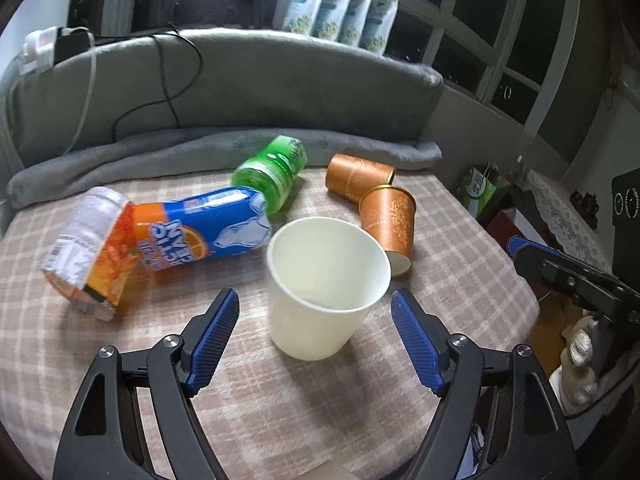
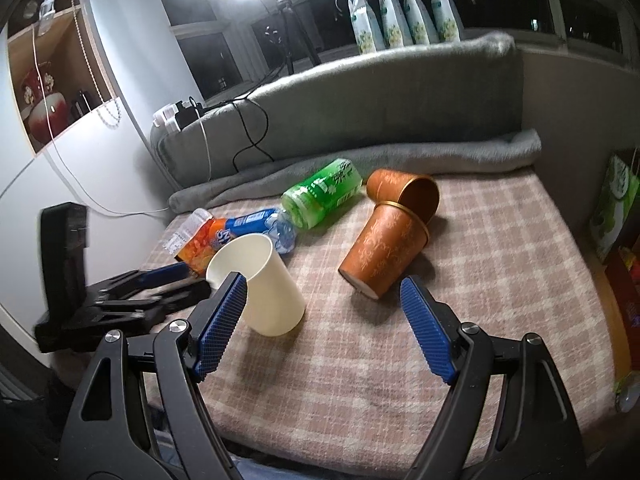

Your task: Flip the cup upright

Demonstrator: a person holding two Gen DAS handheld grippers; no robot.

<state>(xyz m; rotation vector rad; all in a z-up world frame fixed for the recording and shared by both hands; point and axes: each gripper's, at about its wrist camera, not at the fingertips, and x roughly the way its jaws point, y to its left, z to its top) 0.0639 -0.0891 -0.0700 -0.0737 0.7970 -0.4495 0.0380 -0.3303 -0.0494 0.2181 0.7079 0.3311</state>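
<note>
A white paper cup (image 1: 326, 292) stands upright on the checked cloth, mouth up and empty; it also shows in the right wrist view (image 2: 262, 286). My left gripper (image 1: 316, 312) is open, its blue pads on either side of the cup and apart from it. My right gripper (image 2: 322, 300) is open and empty, with the white cup just behind its left pad (image 2: 222, 320). Two orange patterned cups lie on their sides: a near one (image 1: 390, 228) (image 2: 386, 254) and a far one (image 1: 358, 178) (image 2: 408, 194).
An orange-and-blue bottle (image 1: 180, 236) and a green bottle (image 1: 272, 172) lie on the cloth behind the white cup. A grey rolled blanket (image 1: 200, 152) and cushion run along the back. The bed edge drops off at the right (image 1: 532, 304). The other gripper shows at far right (image 1: 576, 276).
</note>
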